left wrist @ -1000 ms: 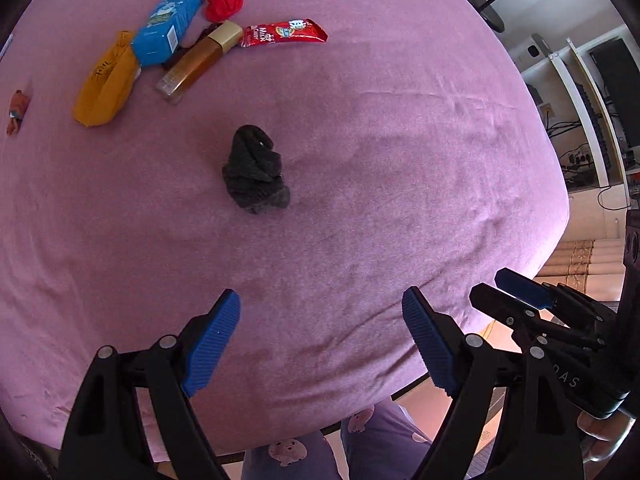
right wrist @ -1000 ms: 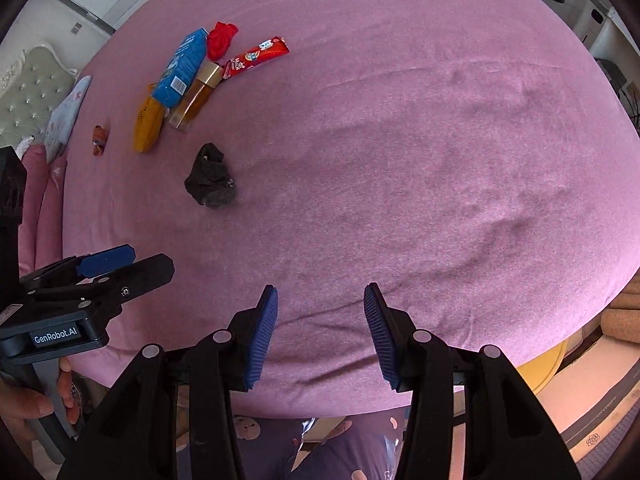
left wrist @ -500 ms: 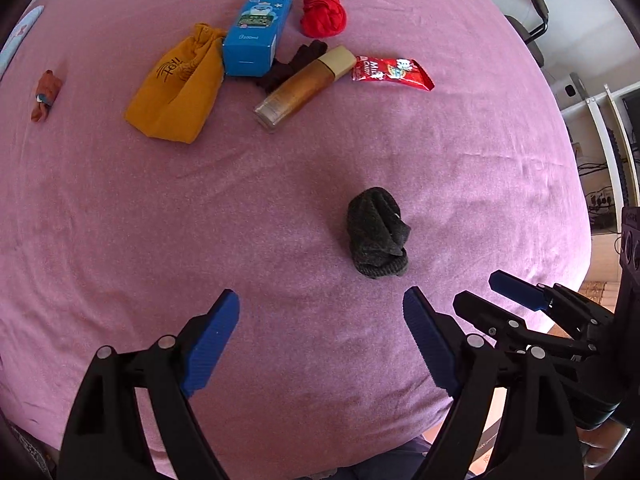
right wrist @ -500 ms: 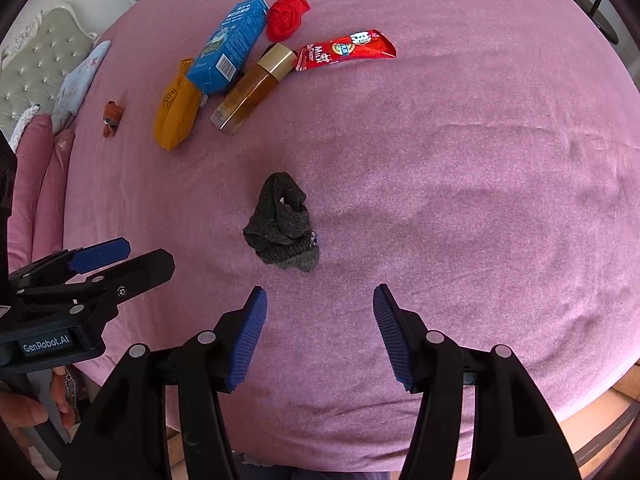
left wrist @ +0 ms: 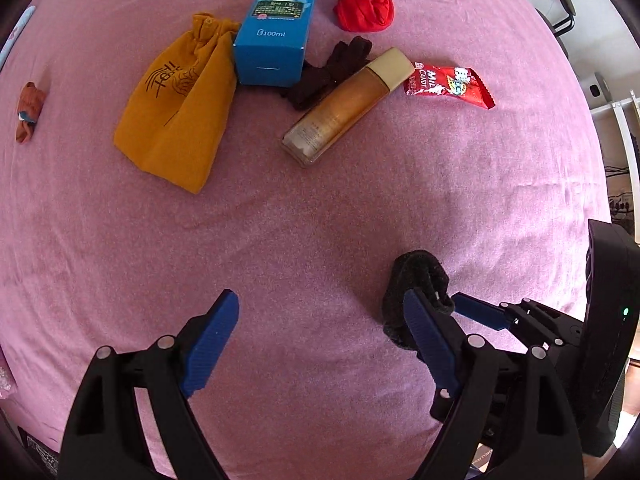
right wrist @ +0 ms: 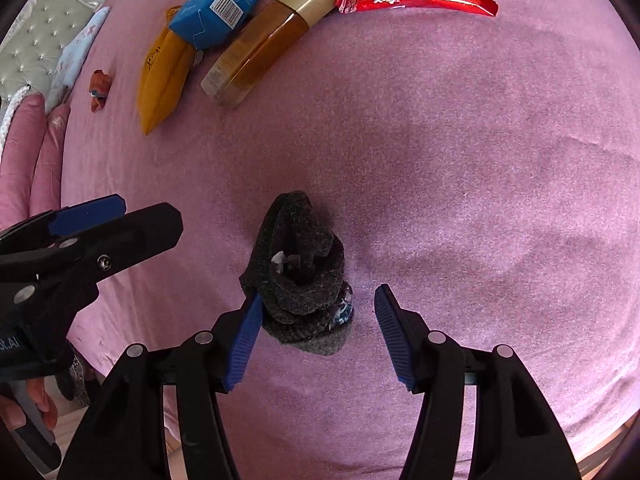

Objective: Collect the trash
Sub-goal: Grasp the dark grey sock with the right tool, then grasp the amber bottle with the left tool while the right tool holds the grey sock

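None of the trash looks collected yet, as far as these views show; every item lies on the pink bed [left wrist: 400, 208], and no bin or bag for it is in sight.

Nearest is the dark sock [right wrist: 300, 276], alone in the middle of the bed, well apart from the rest; the right tool [right wrist: 318, 340] hangs just over it, jaws standing apart with nothing gripped, its left pad [right wrist: 244, 344] at the sock's side, though whether it touches I cannot tell; the sock sits toward that pad, not centred. I judge this a first pick about to be made.

The left tool [left wrist: 320, 344] is wide open and empty, over bare sheet just beside the sock.

Toward the far edge lie the others in a loose cluster: a yellow pouch [left wrist: 176, 104], a blue box [left wrist: 276, 20] leaning on it, a brown glove [left wrist: 332, 72] under the box and an amber bottle [left wrist: 348, 108], a red cloth [left wrist: 362, 0], a candy wrapper [left wrist: 448, 84]; a small orange scrap [left wrist: 28, 112] sits alone near the left edge.

Which of these count as trash is a guess; the wrapper and box seem likeliest; all remains to do.
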`<state>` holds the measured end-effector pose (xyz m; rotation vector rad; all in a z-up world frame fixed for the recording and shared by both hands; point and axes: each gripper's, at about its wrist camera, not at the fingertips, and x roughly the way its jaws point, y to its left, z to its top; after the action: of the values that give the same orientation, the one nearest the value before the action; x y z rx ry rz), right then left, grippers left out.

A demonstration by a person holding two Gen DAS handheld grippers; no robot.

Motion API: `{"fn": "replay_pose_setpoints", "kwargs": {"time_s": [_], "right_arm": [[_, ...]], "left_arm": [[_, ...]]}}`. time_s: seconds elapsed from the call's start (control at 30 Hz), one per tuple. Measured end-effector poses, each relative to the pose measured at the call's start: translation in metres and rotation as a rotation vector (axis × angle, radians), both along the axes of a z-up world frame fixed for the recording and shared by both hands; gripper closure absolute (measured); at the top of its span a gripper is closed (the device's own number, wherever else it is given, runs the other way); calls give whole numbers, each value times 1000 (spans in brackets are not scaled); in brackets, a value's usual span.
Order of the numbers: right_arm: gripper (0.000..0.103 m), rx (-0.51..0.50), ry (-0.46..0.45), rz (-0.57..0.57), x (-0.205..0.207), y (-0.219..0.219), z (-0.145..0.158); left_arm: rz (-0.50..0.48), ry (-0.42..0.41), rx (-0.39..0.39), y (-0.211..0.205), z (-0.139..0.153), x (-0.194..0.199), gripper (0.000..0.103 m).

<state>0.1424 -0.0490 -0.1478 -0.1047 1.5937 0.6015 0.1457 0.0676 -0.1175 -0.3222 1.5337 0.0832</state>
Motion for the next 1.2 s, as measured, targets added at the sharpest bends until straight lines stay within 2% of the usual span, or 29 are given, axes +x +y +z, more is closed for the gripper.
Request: {"fn": "replay_pose_setpoints", "kwargs": {"time_s": [0.1, 0.27, 0.33, 0.57, 0.67, 0.73, 0.8, 0.97, 1.2], "right_arm": [[57, 33, 19, 24, 1, 8, -4], [71, 79, 80, -1, 9, 2, -9], [73, 110, 95, -22, 13, -5, -4], [72, 144, 62, -121, 38, -39, 17], [72, 146, 65, -157, 47, -49, 15], [72, 150, 70, -176, 52, -57, 14], [72, 153, 75, -179, 55, -61, 14], [72, 163, 78, -178, 53, -62, 17], [72, 170, 66, -178, 43, -65, 24]], "left_arm": [[-15, -1, -12, -3, -3, 15, 19], [-64, -8, 18, -7, -7, 43, 19], [-78, -11, 29, -7, -9, 54, 19], [-153, -38, 97, -10, -16, 92, 19], [-201, -34, 148, -15, -26, 108, 31], [-211, -7, 147, -16, -36, 115, 49], [-204, 8, 160, -17, -42, 121, 56], [-187, -9, 109, -20, -41, 121, 64], [-71, 2, -51, -14, -32, 67, 68]]}}
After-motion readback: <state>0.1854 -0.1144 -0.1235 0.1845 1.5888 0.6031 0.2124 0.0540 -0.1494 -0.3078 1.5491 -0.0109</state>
